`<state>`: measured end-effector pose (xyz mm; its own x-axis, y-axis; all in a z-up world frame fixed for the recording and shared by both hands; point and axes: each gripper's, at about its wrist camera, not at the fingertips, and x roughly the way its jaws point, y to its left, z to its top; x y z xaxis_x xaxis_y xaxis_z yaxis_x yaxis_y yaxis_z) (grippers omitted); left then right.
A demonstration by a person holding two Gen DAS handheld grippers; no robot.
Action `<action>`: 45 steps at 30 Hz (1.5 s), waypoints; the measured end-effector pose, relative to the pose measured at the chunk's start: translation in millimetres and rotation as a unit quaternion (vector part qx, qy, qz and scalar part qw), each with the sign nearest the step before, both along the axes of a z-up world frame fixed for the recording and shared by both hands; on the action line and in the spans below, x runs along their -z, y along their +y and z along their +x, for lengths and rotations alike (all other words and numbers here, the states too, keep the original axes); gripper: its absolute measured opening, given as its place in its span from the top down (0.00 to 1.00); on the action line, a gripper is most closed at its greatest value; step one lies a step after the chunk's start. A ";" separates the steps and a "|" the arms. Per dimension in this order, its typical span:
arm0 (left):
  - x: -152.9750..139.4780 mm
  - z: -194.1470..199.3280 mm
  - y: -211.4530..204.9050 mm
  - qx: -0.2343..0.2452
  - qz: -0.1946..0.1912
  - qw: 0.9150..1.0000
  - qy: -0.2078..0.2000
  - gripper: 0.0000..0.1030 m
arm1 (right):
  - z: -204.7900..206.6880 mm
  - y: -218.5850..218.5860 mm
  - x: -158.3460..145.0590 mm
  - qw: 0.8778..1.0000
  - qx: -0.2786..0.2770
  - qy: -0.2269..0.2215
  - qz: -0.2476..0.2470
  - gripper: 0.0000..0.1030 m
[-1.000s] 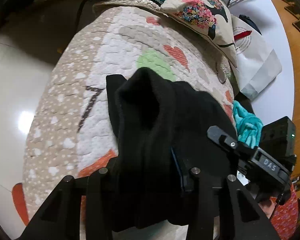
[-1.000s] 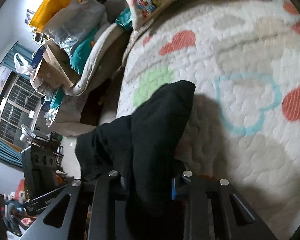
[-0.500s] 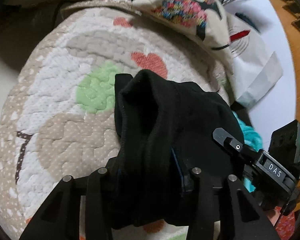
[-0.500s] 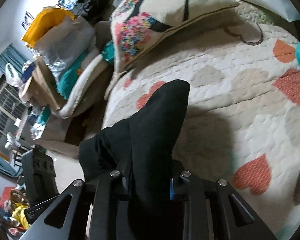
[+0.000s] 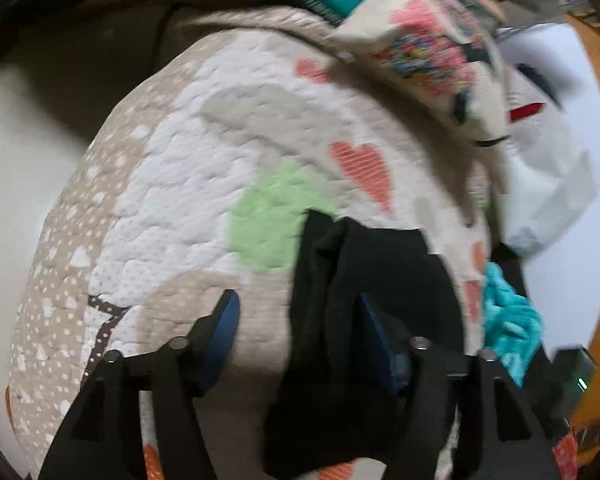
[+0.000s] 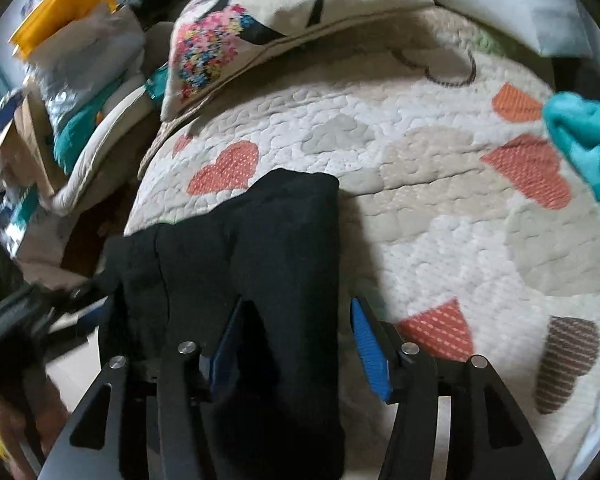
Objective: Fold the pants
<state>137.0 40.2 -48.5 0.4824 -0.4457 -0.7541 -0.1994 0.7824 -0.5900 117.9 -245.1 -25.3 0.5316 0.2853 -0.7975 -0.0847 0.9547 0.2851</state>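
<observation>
The black pants (image 5: 364,304) lie bunched on the quilted mat (image 5: 188,200) with heart patterns. My left gripper (image 5: 296,320) is open, its blue pads spread apart, with the pants draped against the right pad. In the right wrist view the pants (image 6: 260,240) lie on the mat (image 6: 440,208) between the fingers. My right gripper (image 6: 296,332) is open, blue pads apart on either side of the fabric. The left gripper (image 6: 28,320) shows blurred at the left edge.
A floral cushion (image 6: 260,20) lies at the mat's far edge. A teal cloth (image 6: 584,136) sits at the mat's right side and also shows in the left wrist view (image 5: 508,320). Cluttered bags and boxes (image 6: 68,40) stand beyond the mat at left. A white bag (image 5: 548,184) lies to the right.
Both grippers were shut on the black pants and have opened. The pants have dropped onto the mat between the fingers.
</observation>
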 end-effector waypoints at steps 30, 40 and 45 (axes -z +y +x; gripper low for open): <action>-48.1 -113.3 -2.7 0.029 0.189 0.979 -0.067 0.32 | -147.7 4.4 -5.0 0.999 0.023 -0.002 -0.049 0.31; -46.5 -174.3 -6.3 0.007 0.209 0.975 -0.082 0.32 | -173.8 4.2 0.2 0.999 0.032 -0.008 -0.027 0.31; -46.5 -206.8 -14.7 0.002 0.254 0.962 -0.096 0.32 | -184.4 8.4 -6.8 0.999 0.027 -0.028 -0.025 0.31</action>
